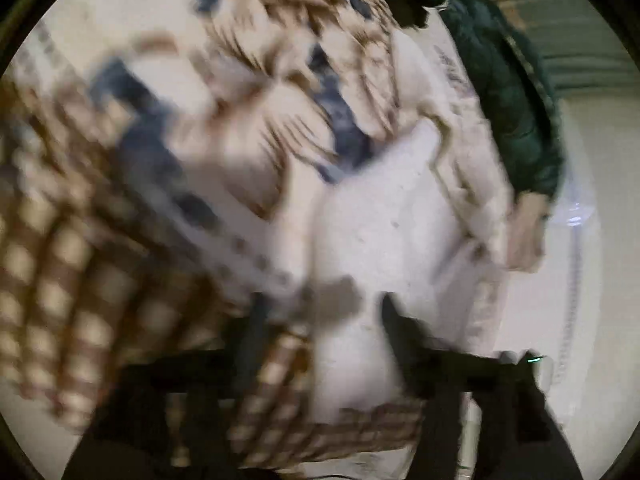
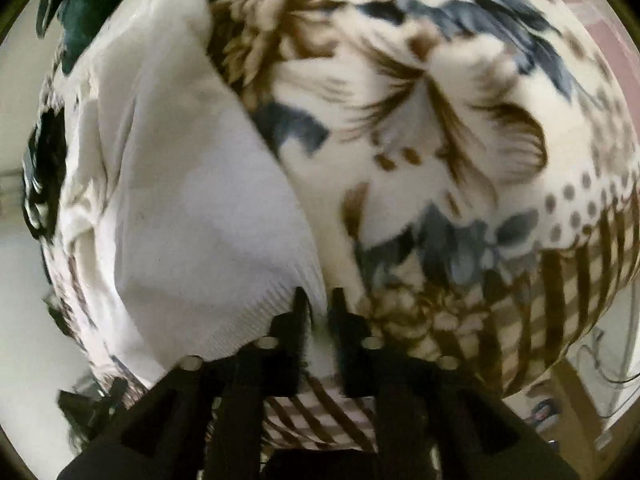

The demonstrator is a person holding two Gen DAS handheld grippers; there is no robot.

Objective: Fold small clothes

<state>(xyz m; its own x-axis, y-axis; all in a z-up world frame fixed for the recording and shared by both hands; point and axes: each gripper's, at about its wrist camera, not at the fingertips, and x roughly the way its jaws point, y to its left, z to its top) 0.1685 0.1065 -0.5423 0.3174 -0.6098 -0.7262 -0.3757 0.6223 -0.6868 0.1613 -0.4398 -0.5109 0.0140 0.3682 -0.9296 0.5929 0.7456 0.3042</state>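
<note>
White knit: small garment [image 2: 192,208], ribbed hem, laid flat on floral blanket [image 2: 420,120].
Right gripper [image 2: 320,308]: jaws narrowly parted over hem; grip cannot be told.
Left gripper [image 1: 320,320]: jaws wide, garment between, unpinched.

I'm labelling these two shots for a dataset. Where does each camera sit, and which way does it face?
Left wrist: on the left gripper, facing down over its fingers at the white knit garment on a floral brown-and-blue blanket; a hand in a dark green puffer sleeve shows.
Right wrist: on the right gripper, facing steeply down at the garment's ribbed hem.
Shared: garment and blanket.
</note>
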